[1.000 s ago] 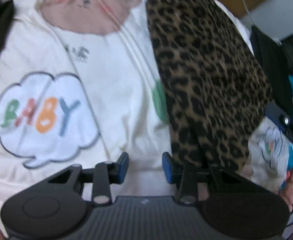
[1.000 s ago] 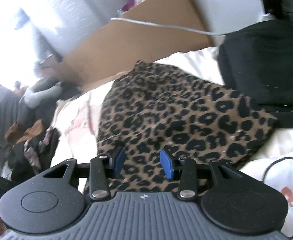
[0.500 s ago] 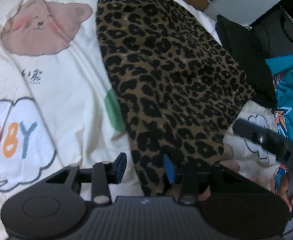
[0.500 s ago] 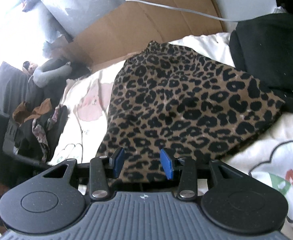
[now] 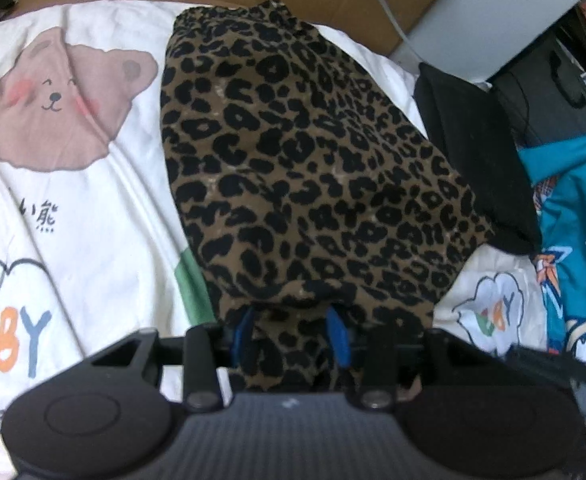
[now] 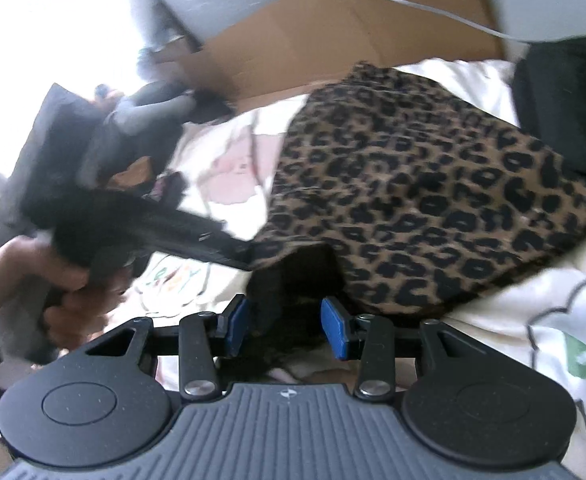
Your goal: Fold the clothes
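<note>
A leopard-print garment lies spread on a white printed bedsheet. Its near hem drapes over and between the blue pads of my left gripper. The jaws stand apart and do not pinch the cloth. In the right wrist view the same garment has its near edge lifted, showing a dark underside. That edge sits between the separated pads of my right gripper, which is open. A hand holds the left gripper at the left of that view, its fingers reaching under the raised hem.
A black garment lies against the leopard piece on the right, with teal printed clothing beyond it. Flat cardboard and a white cable border the far side. A dark clothes pile sits at the far left.
My left gripper slid from the bare sheet rightwards onto the leopard garment's near hem, which now lies between its pads. The right gripper closed in on the same hem, whose edge has lifted.
</note>
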Action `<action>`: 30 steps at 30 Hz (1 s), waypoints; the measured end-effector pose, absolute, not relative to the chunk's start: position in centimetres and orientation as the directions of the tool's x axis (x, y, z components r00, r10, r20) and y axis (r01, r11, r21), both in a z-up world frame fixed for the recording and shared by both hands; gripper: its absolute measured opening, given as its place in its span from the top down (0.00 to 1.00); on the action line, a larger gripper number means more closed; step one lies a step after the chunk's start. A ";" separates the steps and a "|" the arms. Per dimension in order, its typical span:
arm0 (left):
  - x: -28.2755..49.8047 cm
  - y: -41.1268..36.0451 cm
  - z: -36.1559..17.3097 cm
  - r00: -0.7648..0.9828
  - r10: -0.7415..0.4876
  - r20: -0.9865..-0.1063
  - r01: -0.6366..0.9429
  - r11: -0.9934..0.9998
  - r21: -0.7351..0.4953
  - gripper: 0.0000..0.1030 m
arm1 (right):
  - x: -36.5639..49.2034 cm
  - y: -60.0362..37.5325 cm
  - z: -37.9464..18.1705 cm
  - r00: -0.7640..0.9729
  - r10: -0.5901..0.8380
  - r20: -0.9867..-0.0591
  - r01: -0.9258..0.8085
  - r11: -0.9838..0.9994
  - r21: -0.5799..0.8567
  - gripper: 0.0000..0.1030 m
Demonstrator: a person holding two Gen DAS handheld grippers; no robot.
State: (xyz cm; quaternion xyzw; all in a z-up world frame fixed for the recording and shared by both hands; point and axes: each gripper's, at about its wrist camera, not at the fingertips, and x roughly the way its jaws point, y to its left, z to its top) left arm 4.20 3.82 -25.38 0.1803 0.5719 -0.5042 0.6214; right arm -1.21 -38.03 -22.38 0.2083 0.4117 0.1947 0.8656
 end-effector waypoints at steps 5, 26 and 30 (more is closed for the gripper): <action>4.5 2.5 -25.5 -0.162 -0.428 -0.889 0.830 0.429 -0.357 0.58 | -0.7 -36.5 -22.6 0.567 0.529 -0.631 -0.212 0.834 0.509 0.47; 5.4 5.9 -24.7 -0.148 -0.409 -0.900 0.828 0.447 -0.339 0.54 | 1.2 -37.6 -23.7 0.579 0.553 -0.599 -0.105 0.779 0.618 0.99; 4.1 6.3 -24.2 -0.161 -0.409 -0.898 0.868 0.375 -0.326 0.48 | 1.9 -38.9 -22.4 0.611 0.551 -0.568 -0.091 0.761 0.642 0.99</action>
